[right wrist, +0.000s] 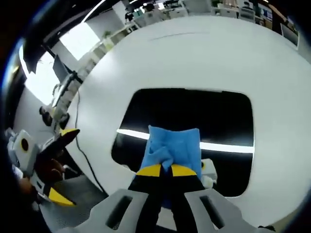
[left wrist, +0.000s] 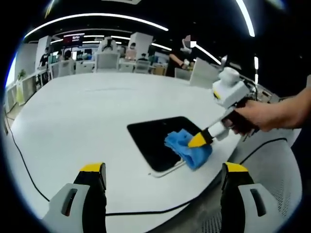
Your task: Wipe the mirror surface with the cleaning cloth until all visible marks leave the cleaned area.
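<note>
Table (left wrist: 87, 111): white, round-edged; carried the mirror near its edge. A black cable (left wrist: 29, 174) ran along the rim on one side, and a second dark cable lay on the far side near the hand.

Mirror (right wrist: 194, 109): dark rectangular panel with rounded corners and a thin pale border, lying flat on the table. In the left gripper view (left wrist: 155, 138) it sat near the table's near edge. Its surface reflected a bright ceiling strip as a white band across the lower half in the right gripper view. Marks on the glass could not be made out.

Cloth (right wrist: 172, 148): blue, bunched, resting on the mirror's near portion, over the reflected band. In the left gripper view (left wrist: 187, 145) it covered the mirror's corner nearest the table edge.

Right gripper (right wrist: 163, 170): yellow-tipped jaws pressed together on the cloth, pinching its near fold against the mirror. Seen from the left gripper view (left wrist: 200, 140), it came in from the right, held by a hand (left wrist: 257, 116).

Left gripper (left wrist: 163, 167): jaws spread wide, nothing between them, held above the table short of the mirror. In the right gripper view (right wrist: 60, 160) it appeared at the left, beyond the table edge.

Background: office desks, chairs, people, ceiling light strips.
</note>
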A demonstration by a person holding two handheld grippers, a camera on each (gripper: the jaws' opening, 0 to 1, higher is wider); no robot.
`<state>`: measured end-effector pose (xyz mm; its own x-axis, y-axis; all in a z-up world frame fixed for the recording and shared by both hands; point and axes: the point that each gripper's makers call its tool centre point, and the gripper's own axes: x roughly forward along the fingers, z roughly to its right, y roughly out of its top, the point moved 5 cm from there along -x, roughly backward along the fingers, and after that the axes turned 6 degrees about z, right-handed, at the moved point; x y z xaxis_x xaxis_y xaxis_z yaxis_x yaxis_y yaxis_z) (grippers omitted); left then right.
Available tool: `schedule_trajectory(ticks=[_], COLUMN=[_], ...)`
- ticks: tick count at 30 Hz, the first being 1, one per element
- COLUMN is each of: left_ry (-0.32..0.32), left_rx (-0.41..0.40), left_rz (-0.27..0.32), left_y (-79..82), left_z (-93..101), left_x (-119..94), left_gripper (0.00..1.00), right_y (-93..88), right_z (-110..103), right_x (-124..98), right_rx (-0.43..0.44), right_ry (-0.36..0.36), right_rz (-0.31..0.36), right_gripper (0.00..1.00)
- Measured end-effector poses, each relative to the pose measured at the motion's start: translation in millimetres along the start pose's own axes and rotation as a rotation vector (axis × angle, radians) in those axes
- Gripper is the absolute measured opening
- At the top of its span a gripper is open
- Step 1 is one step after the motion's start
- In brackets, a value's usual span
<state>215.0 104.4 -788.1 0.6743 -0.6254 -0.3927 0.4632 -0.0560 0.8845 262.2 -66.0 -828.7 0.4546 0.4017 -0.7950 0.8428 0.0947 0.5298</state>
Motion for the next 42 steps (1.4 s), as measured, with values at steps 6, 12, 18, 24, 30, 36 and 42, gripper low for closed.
schedule_trajectory(ticks=[6, 12, 18, 24, 30, 36, 42], left_ry=[0.003, -0.020, -0.006, -0.002, 0.002, 0.003, 0.003], left_rx=[-0.002, 0.003, -0.005, -0.010, -0.013, -0.014, -0.016], left_rz=[0.000, -0.025, -0.012, -0.006, 0.000, 0.004, 0.002], left_y=[0.4, -3.7, -1.9, -1.1, -0.9, -0.2, -0.3], left_z=[0.1, 2.6, 0.2, -0.3, -1.6, -2.0, -1.9], left_x=[-0.6, 1.8, 0.3, 0.0, 0.0, -0.3, -0.6], left_gripper=[0.99, 0.99, 0.99, 0.99, 0.99, 0.99, 0.99], right_y=[3.1, 8.3, 13.1, 16.5, 20.3, 22.0, 21.2], right_z=[-15.5, -27.6, -40.2, -54.2, -66.7, -69.0, -69.2], right_x=[7.9, 15.5, 22.5, 29.4, 36.4, 39.4, 38.7], right_rx=[-0.006, 0.016, 0.009, -0.011, -0.033, -0.038, -0.037], right_ry=[-0.004, -0.008, -0.003, 0.009, 0.022, 0.028, 0.033], right_rz=[0.014, 0.000, -0.026, -0.041, -0.047, -0.062, -0.063], right_gripper=[0.00, 0.00, 0.00, 0.00, 0.00, 0.00, 0.00])
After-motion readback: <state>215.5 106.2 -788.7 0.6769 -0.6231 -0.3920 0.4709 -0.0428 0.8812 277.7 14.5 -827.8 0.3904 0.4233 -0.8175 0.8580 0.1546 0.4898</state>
